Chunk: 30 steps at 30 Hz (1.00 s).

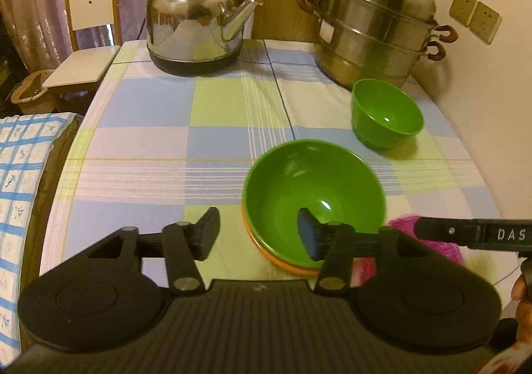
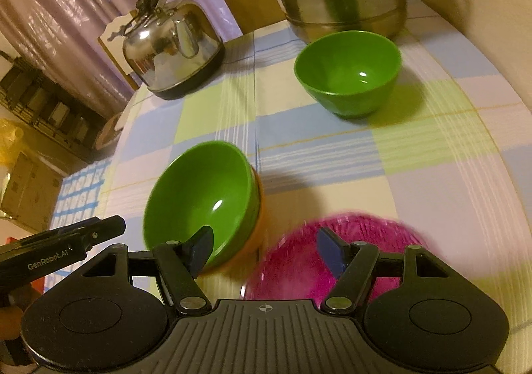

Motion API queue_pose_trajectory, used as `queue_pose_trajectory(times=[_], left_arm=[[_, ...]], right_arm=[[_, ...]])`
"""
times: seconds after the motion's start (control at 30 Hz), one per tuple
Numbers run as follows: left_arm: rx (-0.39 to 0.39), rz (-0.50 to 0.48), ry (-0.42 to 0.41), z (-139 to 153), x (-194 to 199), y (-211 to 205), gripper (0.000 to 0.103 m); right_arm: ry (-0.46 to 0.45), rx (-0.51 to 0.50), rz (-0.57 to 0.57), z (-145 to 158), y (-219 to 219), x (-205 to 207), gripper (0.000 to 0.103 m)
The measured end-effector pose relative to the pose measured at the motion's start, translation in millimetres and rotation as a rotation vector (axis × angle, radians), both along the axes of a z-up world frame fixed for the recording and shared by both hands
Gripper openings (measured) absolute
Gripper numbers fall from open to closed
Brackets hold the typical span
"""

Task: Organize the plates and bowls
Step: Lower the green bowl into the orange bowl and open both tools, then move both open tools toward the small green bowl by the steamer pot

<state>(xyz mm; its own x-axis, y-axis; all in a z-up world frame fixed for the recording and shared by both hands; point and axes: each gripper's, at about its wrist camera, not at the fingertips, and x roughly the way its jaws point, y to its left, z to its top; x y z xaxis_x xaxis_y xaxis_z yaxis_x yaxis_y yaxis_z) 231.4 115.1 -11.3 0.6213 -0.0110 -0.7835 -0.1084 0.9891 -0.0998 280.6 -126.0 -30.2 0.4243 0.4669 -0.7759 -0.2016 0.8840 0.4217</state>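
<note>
Wide green bowl (image 1: pixel 312 197) nested in orange bowl (image 1: pixel 266 251), lower centre, on checked tablecloth (image 1: pixel 149 141). Small green bowl (image 1: pixel 385 114) right, before steamer pot (image 1: pixel 372 31). Kettle (image 1: pixel 196 18) upper centre; chair (image 1: pixel 89 28) upper left. Pink dish (image 2: pixel 332 261) lower right. Left gripper (image 1: pixel 259 234) and right gripper (image 2: pixel 266 251) spread wide, holding nothing.
</note>
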Motion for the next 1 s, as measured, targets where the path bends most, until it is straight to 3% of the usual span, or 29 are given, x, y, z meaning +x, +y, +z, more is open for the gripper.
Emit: queue_pose_trajectory(times=[0.4,0.7,1.0], left_arm=[[0.003,-0.004,-0.067,28,-79,-56,0.086],[0.073,-0.003,-0.111,32,-121,-94,0.091],[0.007,-0.007,-0.072,21,-141,-103,0.091]], right_arm=[[-0.071,-0.046,-0.03,32,-36,-79,0.069],[-0.104,-0.088,-0.056,34,-71,-128,0.069],[-0.119,-0.112,-0.087,37,-93,-154,0.069]])
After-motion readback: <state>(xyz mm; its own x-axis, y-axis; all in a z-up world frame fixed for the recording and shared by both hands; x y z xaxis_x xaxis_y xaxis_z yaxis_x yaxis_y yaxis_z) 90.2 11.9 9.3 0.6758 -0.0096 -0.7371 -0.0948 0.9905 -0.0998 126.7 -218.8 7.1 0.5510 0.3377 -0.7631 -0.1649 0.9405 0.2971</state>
